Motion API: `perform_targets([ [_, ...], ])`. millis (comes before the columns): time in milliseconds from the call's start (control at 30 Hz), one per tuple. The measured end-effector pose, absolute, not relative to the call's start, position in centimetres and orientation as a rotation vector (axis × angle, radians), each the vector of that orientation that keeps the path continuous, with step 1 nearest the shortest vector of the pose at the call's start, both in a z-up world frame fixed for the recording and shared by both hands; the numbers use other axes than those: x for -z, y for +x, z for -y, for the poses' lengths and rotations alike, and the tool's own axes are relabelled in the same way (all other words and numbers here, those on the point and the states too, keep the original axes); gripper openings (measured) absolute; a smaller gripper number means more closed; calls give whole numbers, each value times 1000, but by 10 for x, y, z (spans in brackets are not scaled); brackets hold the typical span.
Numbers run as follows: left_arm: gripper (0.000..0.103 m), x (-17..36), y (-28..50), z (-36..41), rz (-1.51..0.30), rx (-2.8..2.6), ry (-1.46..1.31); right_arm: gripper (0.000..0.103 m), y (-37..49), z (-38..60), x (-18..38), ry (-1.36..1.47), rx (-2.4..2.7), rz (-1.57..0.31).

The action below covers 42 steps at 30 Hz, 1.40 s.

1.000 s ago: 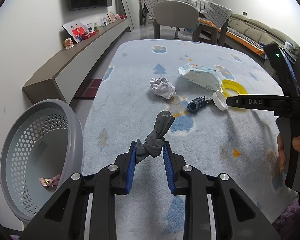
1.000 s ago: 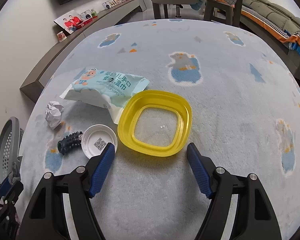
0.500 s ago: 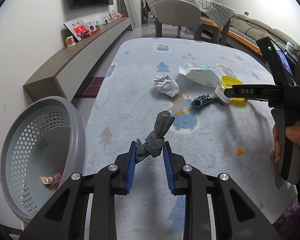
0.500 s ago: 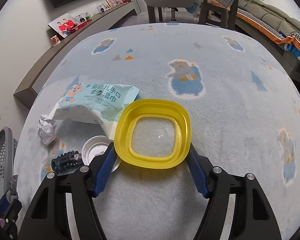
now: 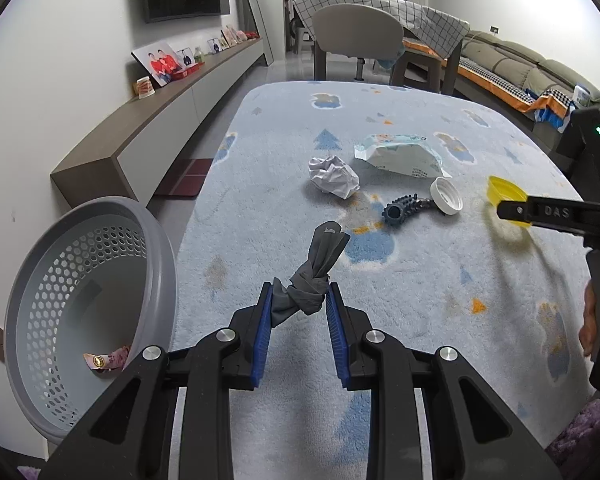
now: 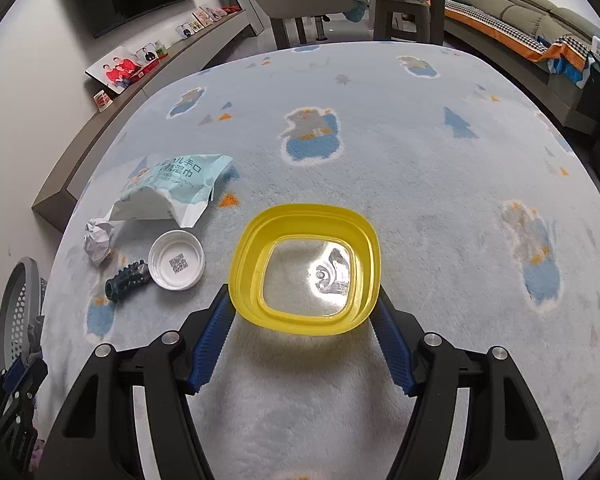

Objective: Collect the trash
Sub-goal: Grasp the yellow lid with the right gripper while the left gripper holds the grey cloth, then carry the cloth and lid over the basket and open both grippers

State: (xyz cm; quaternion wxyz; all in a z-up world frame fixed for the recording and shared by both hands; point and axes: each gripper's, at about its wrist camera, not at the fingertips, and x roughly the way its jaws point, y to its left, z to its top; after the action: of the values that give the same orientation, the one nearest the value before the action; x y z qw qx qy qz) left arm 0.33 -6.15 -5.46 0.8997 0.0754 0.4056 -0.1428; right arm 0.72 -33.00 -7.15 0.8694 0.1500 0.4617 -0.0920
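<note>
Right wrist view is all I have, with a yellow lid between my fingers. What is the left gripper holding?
Observer: The left gripper is shut on a knotted grey cloth.
Operator: Anything in the basket? I see only its rim.
Observer: The grey basket is tipped on its side, with one pink wrapper inside.
Operator: Is the lid off the rug?
Observer: Yes. The left view shows the yellow lid above the rug, its shadow beneath. The right gripper has just been closing its jaws on it.
</note>
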Motion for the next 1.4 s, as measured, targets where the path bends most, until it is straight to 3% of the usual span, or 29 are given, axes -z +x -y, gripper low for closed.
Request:
perform_targets([
  [367,26,29,-8,29,-791,230,122,66,-33,263,32,281,61,-882],
  [833,26,0,-13,-95,-769,-36,77,66,-5,90,-8,85,-314,-847],
  [1400,29,39,5,-166,-890,-143,8,66,45,-11,30,-33,-552,-969],
])
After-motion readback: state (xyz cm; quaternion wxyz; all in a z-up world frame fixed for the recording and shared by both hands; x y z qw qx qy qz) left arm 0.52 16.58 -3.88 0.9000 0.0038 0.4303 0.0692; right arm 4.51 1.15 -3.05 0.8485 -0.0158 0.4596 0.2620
